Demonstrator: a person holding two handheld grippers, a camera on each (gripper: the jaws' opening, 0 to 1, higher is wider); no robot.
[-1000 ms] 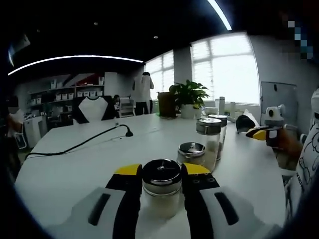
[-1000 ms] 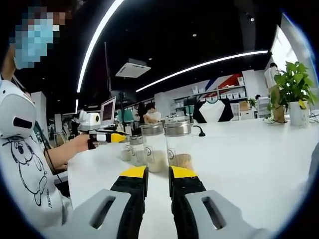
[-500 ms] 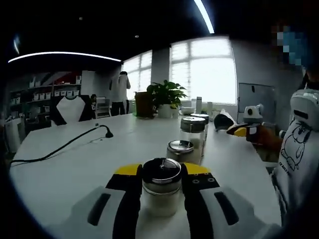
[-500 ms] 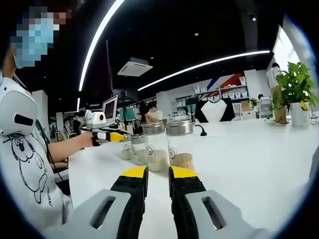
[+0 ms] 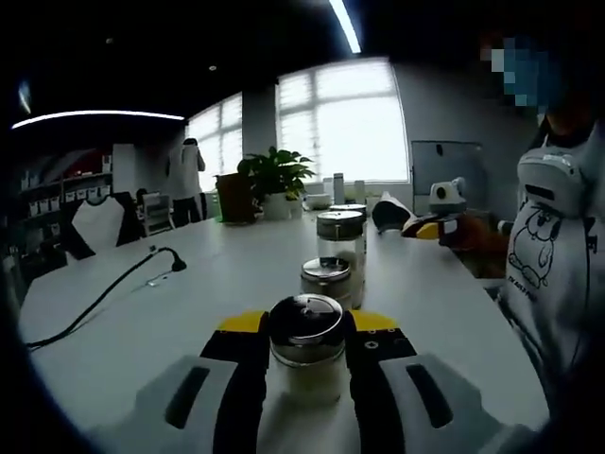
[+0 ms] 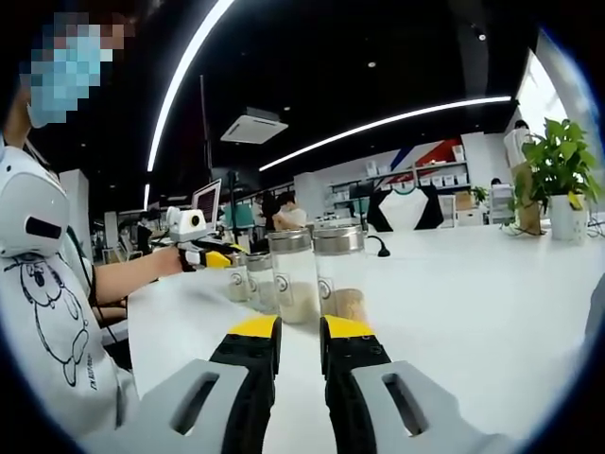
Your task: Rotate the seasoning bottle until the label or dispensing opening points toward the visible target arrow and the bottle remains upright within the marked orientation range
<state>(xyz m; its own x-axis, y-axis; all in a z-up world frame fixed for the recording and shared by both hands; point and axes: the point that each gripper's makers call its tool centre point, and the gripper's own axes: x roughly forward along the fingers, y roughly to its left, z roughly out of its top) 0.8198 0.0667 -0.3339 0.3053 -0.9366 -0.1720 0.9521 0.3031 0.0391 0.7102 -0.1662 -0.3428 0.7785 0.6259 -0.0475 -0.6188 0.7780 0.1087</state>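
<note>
A small glass seasoning bottle (image 5: pixel 305 339) with a shiny metal lid stands upright on the white table (image 5: pixel 170 322). My left gripper (image 5: pixel 304 326) is shut on it, one yellow-tipped jaw on each side. In the right gripper view the left gripper (image 6: pixel 210 256) shows in a person's hand at the far end of the bottle row. My right gripper (image 6: pixel 300 331) hovers low over the table, jaws shut with nothing between them, a short way in front of two tall bottles (image 6: pixel 292 275). In the left gripper view the right gripper (image 5: pixel 427 225) shows at the right, held by a hand.
A short metal-lidded bottle (image 5: pixel 326 278) and a tall one (image 5: pixel 339 242) stand in a row right behind the held bottle. A black cable (image 5: pixel 104 298) runs across the table's left. A potted plant (image 5: pixel 274 180) stands at the far end. A person's body (image 5: pixel 553 265) borders the right edge.
The left gripper view has swung, the room sliding left in the picture, with the bottle still held between the jaws. The right gripper has stayed where it was.
</note>
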